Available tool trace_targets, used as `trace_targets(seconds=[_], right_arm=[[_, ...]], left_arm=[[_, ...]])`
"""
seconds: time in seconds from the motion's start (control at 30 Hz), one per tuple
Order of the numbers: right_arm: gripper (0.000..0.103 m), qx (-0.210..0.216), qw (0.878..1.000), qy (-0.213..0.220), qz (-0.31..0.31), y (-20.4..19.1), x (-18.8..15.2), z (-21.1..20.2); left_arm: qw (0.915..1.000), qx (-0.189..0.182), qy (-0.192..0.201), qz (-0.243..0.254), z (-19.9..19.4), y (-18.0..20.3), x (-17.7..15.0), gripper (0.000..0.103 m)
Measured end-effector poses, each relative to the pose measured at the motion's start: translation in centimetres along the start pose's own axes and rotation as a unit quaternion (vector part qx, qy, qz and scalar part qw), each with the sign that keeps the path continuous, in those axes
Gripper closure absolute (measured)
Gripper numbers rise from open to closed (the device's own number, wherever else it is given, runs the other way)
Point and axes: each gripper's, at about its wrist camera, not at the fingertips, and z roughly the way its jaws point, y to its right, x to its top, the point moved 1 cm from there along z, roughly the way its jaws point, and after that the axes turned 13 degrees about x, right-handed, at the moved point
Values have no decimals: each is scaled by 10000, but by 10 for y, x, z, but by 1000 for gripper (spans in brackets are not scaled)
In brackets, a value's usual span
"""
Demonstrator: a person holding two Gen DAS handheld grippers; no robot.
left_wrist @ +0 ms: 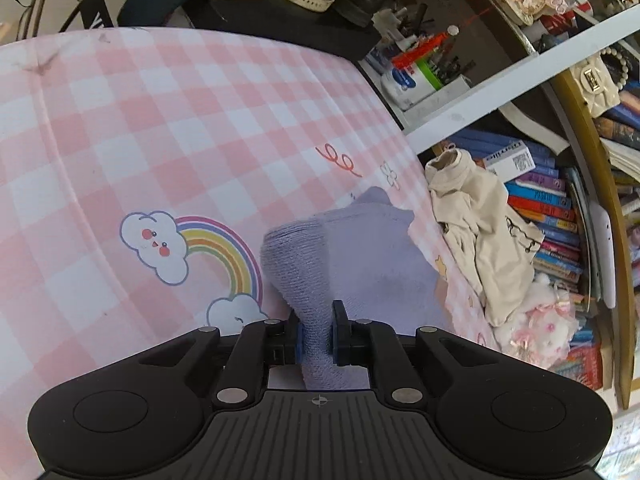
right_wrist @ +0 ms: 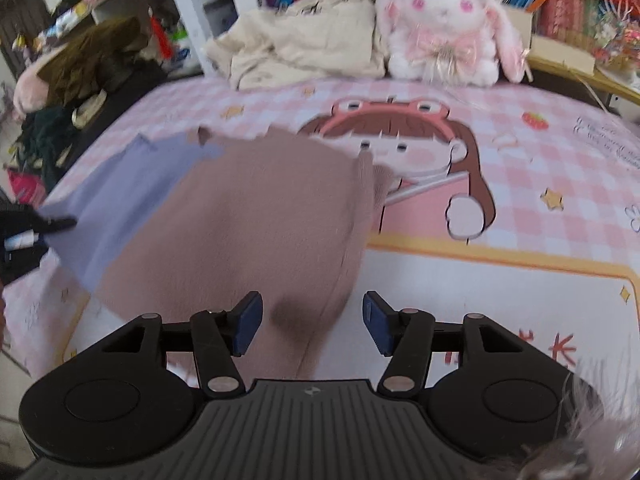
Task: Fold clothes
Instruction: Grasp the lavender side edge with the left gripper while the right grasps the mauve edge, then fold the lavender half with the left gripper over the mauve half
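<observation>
while left claw pinches lilac knit, right claw gapes empty.

Pink checked bed cover beside a crowded bookshelf.

The lavender sock is ribbed knit cloth, matt; the brown garment looks soft and felted. The pink checked sheet is smooth printed cloth. At two o'clock, a fluffy plush rabbit. Left gripper is matt black plastic with shiny metal pins
</observation>
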Motion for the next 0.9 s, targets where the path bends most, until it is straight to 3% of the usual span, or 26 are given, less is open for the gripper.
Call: trace_targets(seconds=[0.13, 0.17, 0.23, 0.43, 0.6, 0.7, 0.77, 0.83, 0.9], right_arm=[[51, 36, 9998, -85, -200, -3, 0, 12], [58, 58, 9996, -143, -243, -2, -2, 15], [60, 150, 9994, -185, -266, 2, -6, 20], [62, 345, 9991, -144, -207, 8, -8, 19], [62, 457, 9985, -173, -257, 11, -8, 20], [62, 526, 9980, -183, -308, 13, -7, 20], [62, 575, 9976, -183, -340, 14, -7, 20], [62, 659, 9971, -187, -339, 17, -7, 19], [62, 797, 9962, -199, -286, 22, -6, 18]], left_arm=[[9999, -18, -36, -95, 2, -3, 0, 92], [9999, -25, -35, -112, 2, -3, 0, 92], [10000, -32, 15, -33, -2, 2, 0, 92], [9962, -270, 424, 706, -36, 46, -3, 92], [9808, -652, 781, 1664, -73, 110, -29, 92], [9624, -882, 893, 2407, -93, 152, -61, 92], [9438, -991, 854, 3035, -100, 178, -93, 91], [9167, -967, 671, 3819, -96, 198, -131, 85], [8822, -860, 379, 4614, -87, 213, -170, 75]])
